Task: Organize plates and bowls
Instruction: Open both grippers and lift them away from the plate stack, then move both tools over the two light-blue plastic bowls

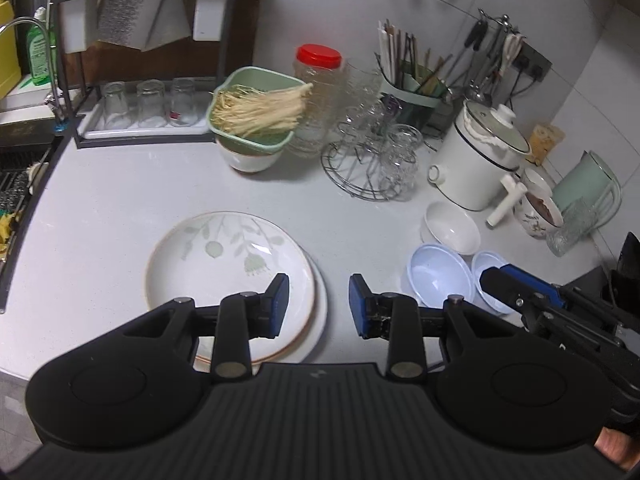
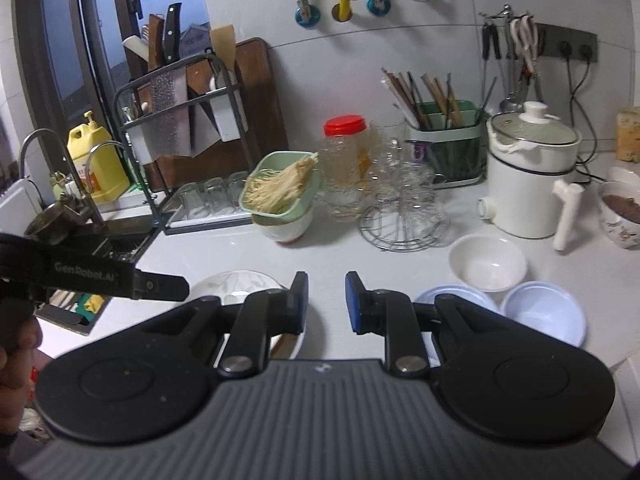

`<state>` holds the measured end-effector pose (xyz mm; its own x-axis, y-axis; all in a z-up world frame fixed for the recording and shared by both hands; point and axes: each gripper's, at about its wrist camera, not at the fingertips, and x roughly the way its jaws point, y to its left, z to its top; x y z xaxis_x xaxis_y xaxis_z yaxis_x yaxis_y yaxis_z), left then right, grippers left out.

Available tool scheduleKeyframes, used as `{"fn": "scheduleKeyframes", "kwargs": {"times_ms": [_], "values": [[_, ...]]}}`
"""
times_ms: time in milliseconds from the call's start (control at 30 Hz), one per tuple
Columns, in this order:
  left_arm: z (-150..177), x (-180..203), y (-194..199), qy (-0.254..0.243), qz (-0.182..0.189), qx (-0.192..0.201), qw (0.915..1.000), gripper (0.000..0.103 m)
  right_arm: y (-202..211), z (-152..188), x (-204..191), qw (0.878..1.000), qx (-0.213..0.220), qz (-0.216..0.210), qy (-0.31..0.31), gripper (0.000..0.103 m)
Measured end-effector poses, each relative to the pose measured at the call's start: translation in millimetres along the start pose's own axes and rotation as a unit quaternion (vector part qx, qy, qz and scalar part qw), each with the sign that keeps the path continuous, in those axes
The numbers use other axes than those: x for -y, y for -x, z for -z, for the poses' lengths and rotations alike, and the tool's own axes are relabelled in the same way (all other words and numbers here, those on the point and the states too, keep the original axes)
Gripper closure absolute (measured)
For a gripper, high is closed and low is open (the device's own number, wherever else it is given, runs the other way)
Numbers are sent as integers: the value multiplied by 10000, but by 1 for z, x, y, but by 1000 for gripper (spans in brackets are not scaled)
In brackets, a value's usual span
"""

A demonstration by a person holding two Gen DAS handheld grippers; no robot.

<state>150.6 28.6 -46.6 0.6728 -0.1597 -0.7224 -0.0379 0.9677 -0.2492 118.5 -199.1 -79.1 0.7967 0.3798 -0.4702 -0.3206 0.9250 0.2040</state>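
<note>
Plates (image 1: 224, 256) found stacked; bowls (image 1: 440, 274) loose. Left gripper (image 1: 319, 300) parted, empty; right gripper (image 2: 327, 302) narrowly parted, empty. Next, likely: nesting bowls.

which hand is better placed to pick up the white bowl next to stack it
Right, probably. The right gripper sits empty beside the blue bowls, nearer the white bowl; the left gripper hangs over the plates.

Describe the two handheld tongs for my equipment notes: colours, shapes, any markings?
Both match. The left tongs and right tongs have black linkage arms with metal pivot pins, blue pads on the fingertips, two round black housings and a ribbed dark grey body. The left one's side reads "GenRobot.AI". No cables or sleeves show.
</note>
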Motion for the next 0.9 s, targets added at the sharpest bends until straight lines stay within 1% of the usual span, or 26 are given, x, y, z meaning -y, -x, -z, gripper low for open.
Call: {"fn": "scheduleKeyframes", "kwargs": {"times_ms": [100, 333, 467, 500, 600, 667, 733, 800, 833, 867, 900], "values": [[1, 9, -6, -89, 73, -2, 9999, 65, 4, 6, 10, 9999, -21, 142, -88, 79], [0, 32, -35, -276, 270, -114, 9992, 65, 0, 15, 39, 9987, -31, 418, -291, 79], [-1, 43, -56, -363, 263, -215, 9988, 65, -3, 19, 57, 9979, -46, 572, -285, 79], [-1, 45, -62, -350, 273, -265, 9987, 62, -4, 20, 62, 9978, -56, 571, -332, 79], [-2, 51, -78, -339, 283, -435, 9981, 60, -8, 26, 74, 9971, -221, 664, -307, 79], [-4, 56, -88, -370, 264, -523, 9976, 56, -8, 30, 82, 9966, -279, 675, -376, 79], [-5, 60, -97, -360, 313, -608, 9970, 50, -9, 33, 91, 9954, -354, 725, -510, 78], [-7, 64, -107, -388, 257, -686, 9966, 45, -11, 34, 97, 9945, -342, 765, -621, 78], [-8, 66, -111, -422, 249, -708, 9963, 41, -13, 34, 99, 9942, -337, 786, -651, 74], [-9, 68, -115, -453, 236, -734, 9960, 40, -15, 35, 100, 9939, -330, 794, -684, 61], [-10, 69, -119, -484, 230, -761, 9957, 39, -17, 35, 101, 9936, -314, 801, -730, 55]]}}
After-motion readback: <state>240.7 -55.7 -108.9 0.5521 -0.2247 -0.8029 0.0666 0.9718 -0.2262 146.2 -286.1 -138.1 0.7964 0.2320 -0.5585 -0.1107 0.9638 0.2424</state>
